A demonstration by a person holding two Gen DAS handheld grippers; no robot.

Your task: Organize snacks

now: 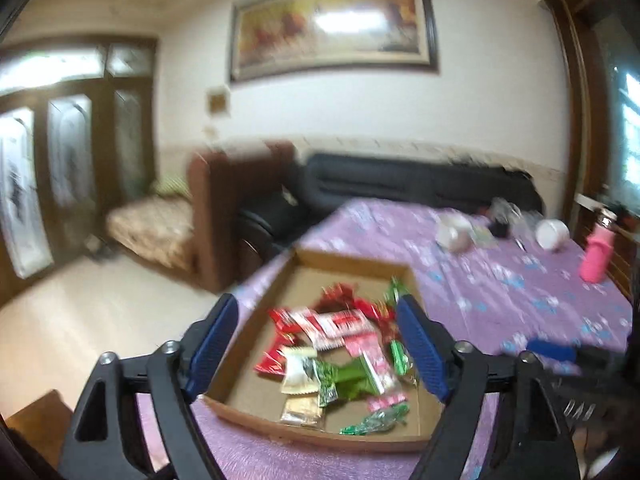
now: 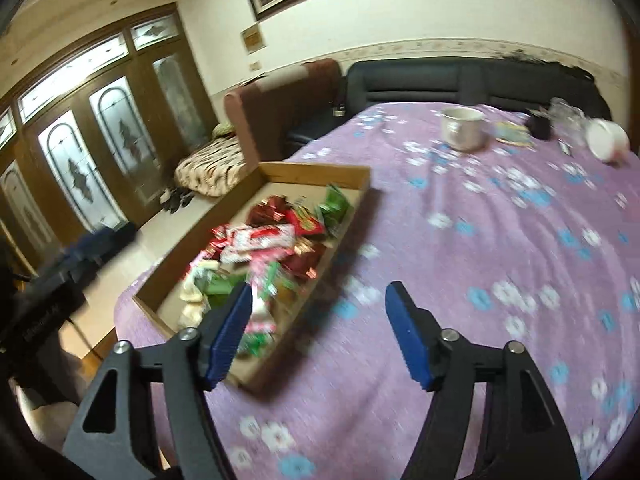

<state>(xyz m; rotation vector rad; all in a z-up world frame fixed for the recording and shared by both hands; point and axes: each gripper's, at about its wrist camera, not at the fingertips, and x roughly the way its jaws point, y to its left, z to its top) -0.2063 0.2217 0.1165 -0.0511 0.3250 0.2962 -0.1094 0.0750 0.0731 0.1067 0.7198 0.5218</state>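
Snacks (image 1: 340,344), a loose heap of red, white, pink and green wrapped packets, lie inside the shallow cardboard tray (image 1: 352,258) that stands on the purple flowered cloth (image 2: 500,240) near the table's edge toward the room's floor. Left gripper (image 1: 320,344): jaws spread wide, nothing between the blue pads, poised above the tray's near end with the heap seen through the gap. Right gripper (image 2: 320,332): jaws likewise spread and empty, over bare cloth just beside the tray's right wall, its left pad overlapping the near corner in view. No packet is seen on the cloth outside the tray in either view, so the gathering step is judged done or close to it; the heap itself is unsorted, colours mixed and packets overlapping, so any ordering by kind would remain. Beyond the tray, well apart from it at the far end of the cloth: a white cup (image 2: 462,128), a tipped white container (image 2: 608,142), a small dark object and some clear glassware, and, in the left view only, a pink bottle (image 1: 598,254); none looks like a snack, though motion blur leaves this uncertain. Writing: the packets carry printed panels, but blur makes every label and brand unreadable; faint lettering on the dark gear at the left edge of the right view cannot be read either.
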